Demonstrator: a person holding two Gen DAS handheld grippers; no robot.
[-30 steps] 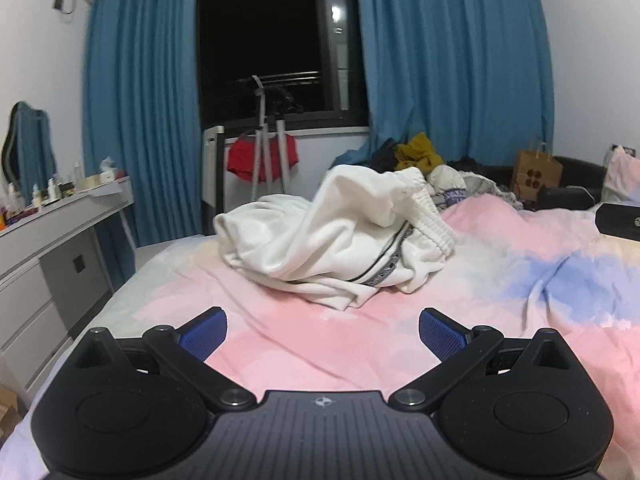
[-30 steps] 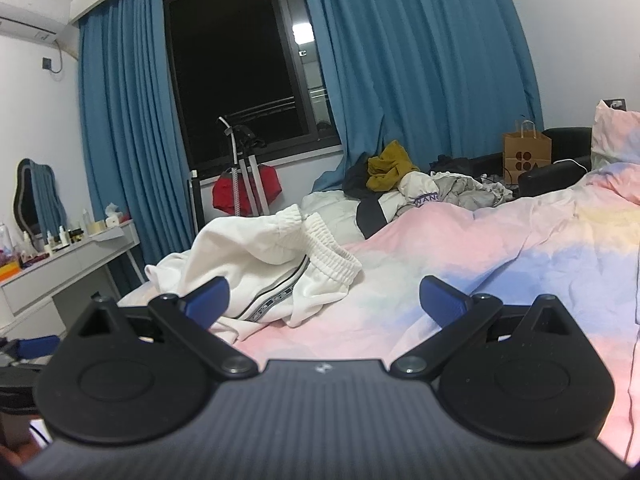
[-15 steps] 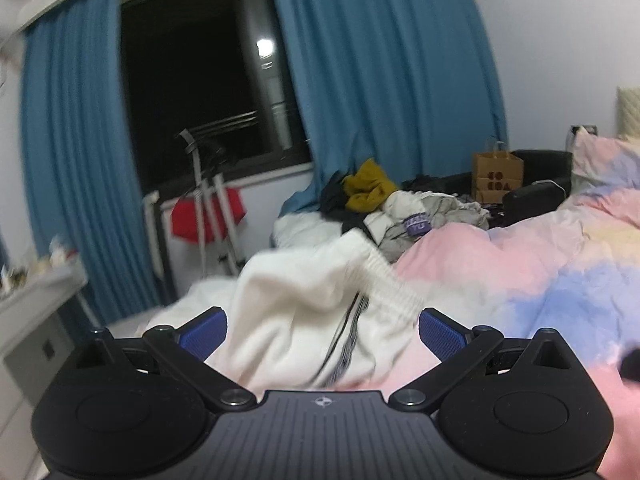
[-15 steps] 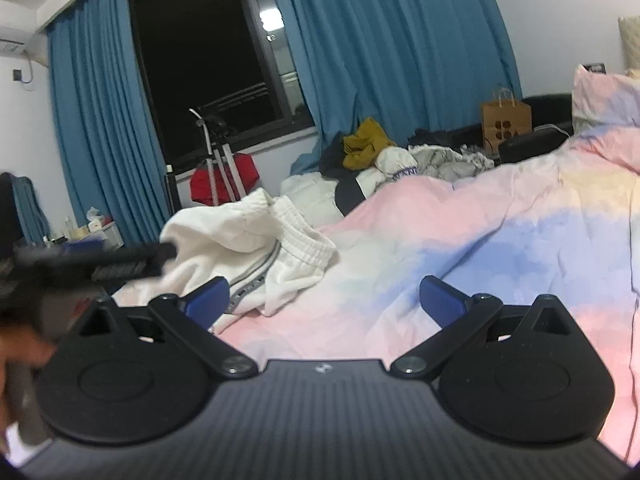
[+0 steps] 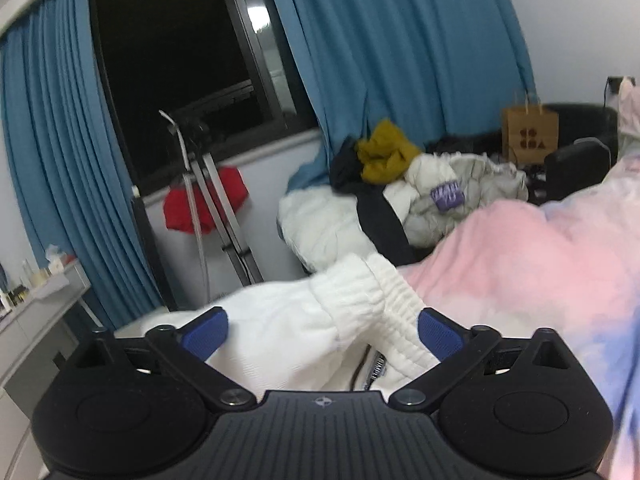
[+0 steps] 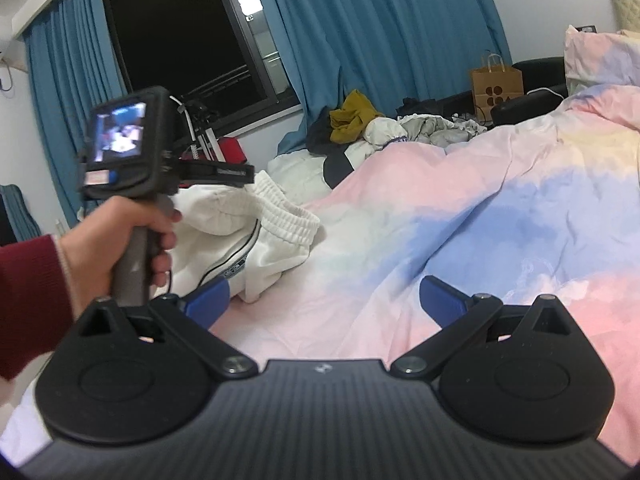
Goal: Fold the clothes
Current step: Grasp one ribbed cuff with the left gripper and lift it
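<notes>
White sweatpants (image 5: 320,332) with a ribbed elastic waistband and a dark side stripe lie crumpled on the pink and blue duvet (image 5: 540,264). My left gripper (image 5: 322,334) is open, its blue pads either side of the waistband, close over the pants. In the right wrist view the pants (image 6: 256,232) lie at the left. The left gripper's handle (image 6: 132,184), held in a hand, is above them. My right gripper (image 6: 324,300) is open and empty above the duvet (image 6: 480,208), to the right of the pants.
A heap of other clothes (image 5: 420,188) lies at the bed's far end below blue curtains (image 5: 400,40). A brown paper bag (image 5: 530,134) and a black seat stand at the far right. A white dresser (image 5: 36,312) is at the left. A rack with a red cloth (image 5: 204,196) stands by the window.
My left gripper has moved forward and right, from well short of the white sweatpants to right over their waistband. It has come into the right wrist view. The right gripper shifted slightly.
</notes>
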